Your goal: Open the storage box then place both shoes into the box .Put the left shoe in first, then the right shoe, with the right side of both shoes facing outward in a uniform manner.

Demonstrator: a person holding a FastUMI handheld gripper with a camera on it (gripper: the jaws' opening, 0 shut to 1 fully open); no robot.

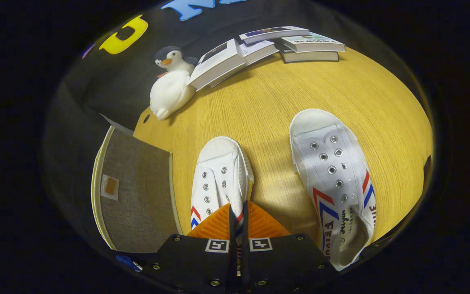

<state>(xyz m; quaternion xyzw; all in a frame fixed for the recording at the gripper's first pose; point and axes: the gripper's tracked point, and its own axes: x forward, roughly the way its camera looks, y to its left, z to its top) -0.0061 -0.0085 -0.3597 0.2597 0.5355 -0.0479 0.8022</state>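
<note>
Wooden table (pixel 267 102): hand-held gripper (pixel 238 214) seemingly pinches left shoe (pixel 218 179); "FEIYUE"-marked right shoe (pixel 335 179) beside.

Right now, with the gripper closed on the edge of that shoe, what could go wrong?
1. The gripper pinches only a thin side edge of the left shoe, so it may slip or swing when lifted.
2. The storage box beside it looks lidded, so the shoe may have nowhere to go.
3. A swinging shoe might bump the right shoe lying close by on the table.
</note>
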